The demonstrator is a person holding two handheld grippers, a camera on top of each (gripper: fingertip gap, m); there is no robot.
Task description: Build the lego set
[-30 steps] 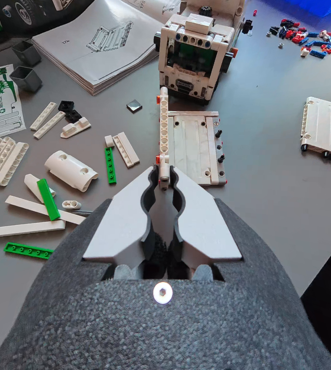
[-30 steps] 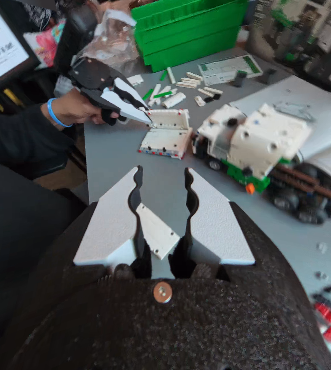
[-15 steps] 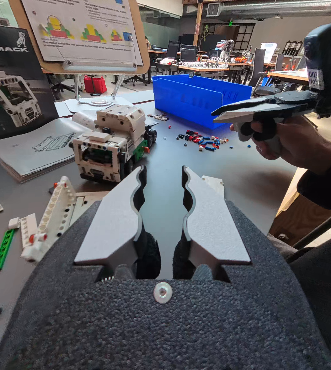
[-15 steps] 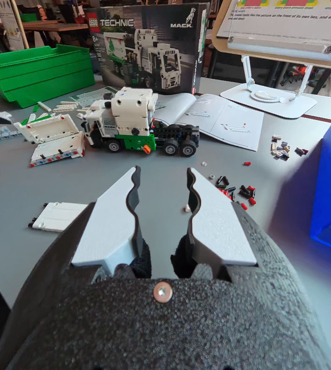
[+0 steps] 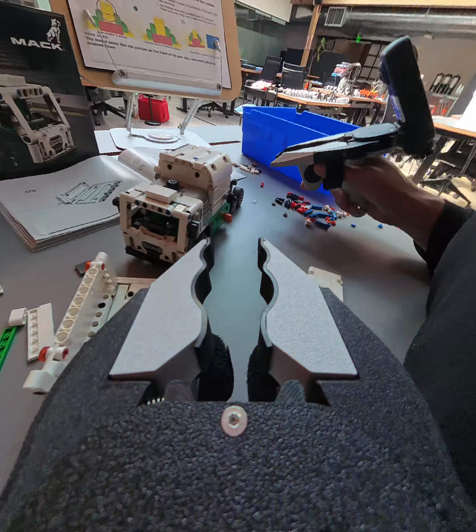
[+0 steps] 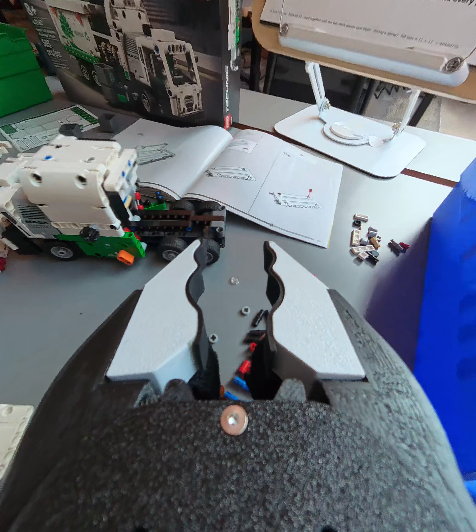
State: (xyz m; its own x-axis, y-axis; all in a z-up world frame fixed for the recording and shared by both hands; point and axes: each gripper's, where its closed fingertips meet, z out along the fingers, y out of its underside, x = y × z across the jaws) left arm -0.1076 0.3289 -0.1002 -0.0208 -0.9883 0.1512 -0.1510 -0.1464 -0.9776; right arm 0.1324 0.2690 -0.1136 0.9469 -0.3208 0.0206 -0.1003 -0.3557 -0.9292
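Both grippers stand parted and bare. Left gripper (image 5: 233,244) hovers just right of the toy truck (image 5: 173,207); only its view shows the white beam (image 5: 81,305). Right gripper (image 6: 232,247) hovers over loose pins (image 6: 257,316) beside the blue bin (image 6: 467,288), its view alone showing the truck's black rear frame (image 6: 179,221).

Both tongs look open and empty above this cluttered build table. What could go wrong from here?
1. The right tongs hang over small loose pins and a clear stud; lowering could scatter them or catch the wrong one.
2. The left tongs sit close to the toy truck cab; a forward push might shove it.
3. The white panel assembly lies beside the left tongs and could get knocked.
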